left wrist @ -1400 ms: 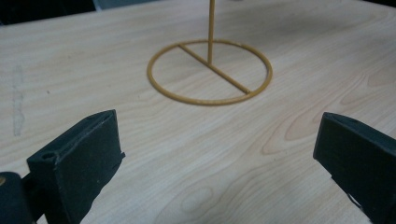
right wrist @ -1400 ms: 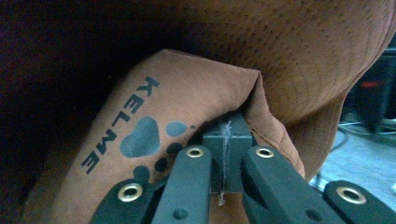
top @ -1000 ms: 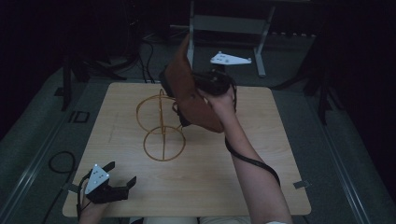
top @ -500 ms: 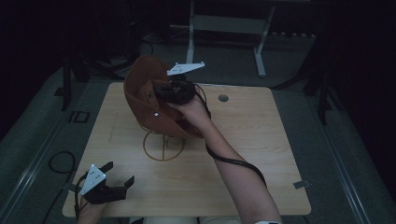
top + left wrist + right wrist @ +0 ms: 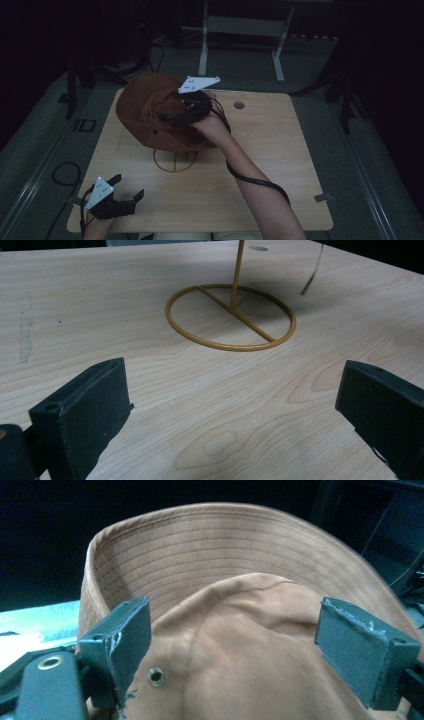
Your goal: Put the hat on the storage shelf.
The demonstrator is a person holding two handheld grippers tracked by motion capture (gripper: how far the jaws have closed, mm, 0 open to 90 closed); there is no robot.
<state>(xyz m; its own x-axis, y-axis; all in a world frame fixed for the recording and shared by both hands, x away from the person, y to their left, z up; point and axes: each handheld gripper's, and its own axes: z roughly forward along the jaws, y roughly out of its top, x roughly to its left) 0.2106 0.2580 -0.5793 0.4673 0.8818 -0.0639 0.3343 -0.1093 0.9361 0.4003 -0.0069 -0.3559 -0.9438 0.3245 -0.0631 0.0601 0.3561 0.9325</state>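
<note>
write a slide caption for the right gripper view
Right gripper, jaws spread wide, over the crown of a brown hat.

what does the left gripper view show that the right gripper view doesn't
Left gripper view: the stand with its yellow ring base and upright rod on the wooden table, seen between the left gripper's wide-apart jaws.

Right gripper view: the brown hat, its stitched brim, crown and a metal eyelet, between the right gripper's parted jaws.

Both: two dark jaws rising from the bottom, set apart.

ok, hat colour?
Rust brown hat, with rows of stitching on the brim; clearest in the right gripper view.
</note>
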